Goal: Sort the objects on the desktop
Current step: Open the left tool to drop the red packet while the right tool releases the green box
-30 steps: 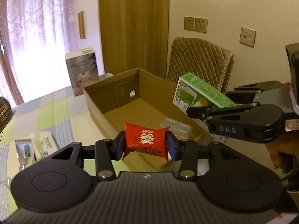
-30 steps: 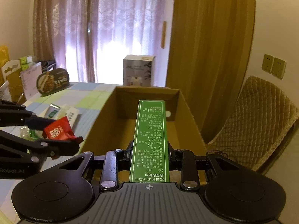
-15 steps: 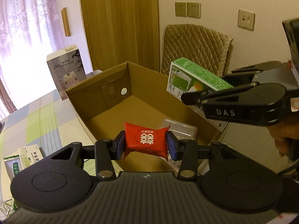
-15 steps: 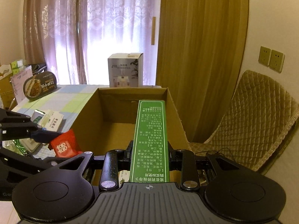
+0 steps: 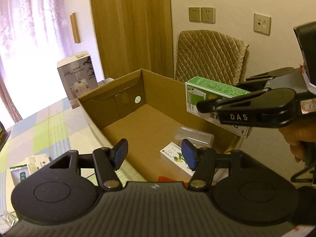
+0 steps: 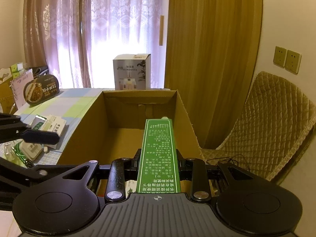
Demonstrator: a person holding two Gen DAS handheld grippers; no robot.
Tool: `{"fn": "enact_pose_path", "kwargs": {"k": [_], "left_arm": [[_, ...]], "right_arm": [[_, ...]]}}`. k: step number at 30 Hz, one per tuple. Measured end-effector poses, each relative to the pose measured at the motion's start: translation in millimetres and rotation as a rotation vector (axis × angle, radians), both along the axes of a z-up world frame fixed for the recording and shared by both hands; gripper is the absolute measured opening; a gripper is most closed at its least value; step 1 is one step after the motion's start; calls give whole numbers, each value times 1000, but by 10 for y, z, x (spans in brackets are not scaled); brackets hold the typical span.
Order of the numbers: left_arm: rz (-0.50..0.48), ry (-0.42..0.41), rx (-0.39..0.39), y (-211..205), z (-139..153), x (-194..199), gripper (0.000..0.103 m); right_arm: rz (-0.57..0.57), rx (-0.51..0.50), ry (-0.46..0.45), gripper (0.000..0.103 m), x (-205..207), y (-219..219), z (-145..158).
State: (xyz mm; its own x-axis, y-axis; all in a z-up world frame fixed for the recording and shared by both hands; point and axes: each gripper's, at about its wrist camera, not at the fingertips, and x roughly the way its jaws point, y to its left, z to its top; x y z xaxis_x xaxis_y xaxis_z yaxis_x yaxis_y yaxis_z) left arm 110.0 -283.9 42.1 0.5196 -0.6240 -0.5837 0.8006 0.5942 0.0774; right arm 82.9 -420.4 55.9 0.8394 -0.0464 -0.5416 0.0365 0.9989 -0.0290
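My left gripper [image 5: 154, 155] hangs open and empty over the near end of the cardboard box [image 5: 110, 98]. Only a red sliver of the red packet [image 5: 165, 178] shows, on the box floor just past the gripper's body. My right gripper [image 6: 158, 164] is shut on a long green medicine box [image 6: 158, 154], held level above the cardboard box [image 6: 88, 134]. From the left wrist view, that green medicine box [image 5: 215, 90] hovers over the cardboard box's right wall. One of the left gripper's fingers [image 6: 39, 135] shows at the left of the right wrist view.
Inside the cardboard box lie a clear plastic case [image 5: 194, 136] and a white card pack [image 5: 173, 155]. Small medicine boxes [image 6: 53, 126] and sachets lie on the checked tablecloth to its left. A humidifier carton [image 6: 131, 72] and a snack tin [image 6: 41, 91] stand farther back. A quilted chair [image 6: 266, 128] is on the right.
My left gripper has opened and let go of the red packet, which dropped into the cardboard box. The right gripper still holds the green box and has shifted slightly over the box.
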Motion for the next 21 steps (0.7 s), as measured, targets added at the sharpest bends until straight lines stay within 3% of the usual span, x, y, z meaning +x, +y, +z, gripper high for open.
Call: {"fn": "enact_pose_path", "kwargs": {"k": [16, 18, 19, 21], "left_arm": [[27, 13, -8, 143, -10, -87, 57], [35, 9, -14, 171, -6, -94, 57], [40, 6, -16, 185, -3, -98, 57], [48, 1, -22, 216, 4, -103, 57]], "right_arm": [[49, 16, -14, 28, 199, 126, -1], [72, 24, -31, 37, 219, 126, 19], [69, 19, -41, 50, 212, 126, 35], [59, 16, -61, 54, 184, 115, 68]]}}
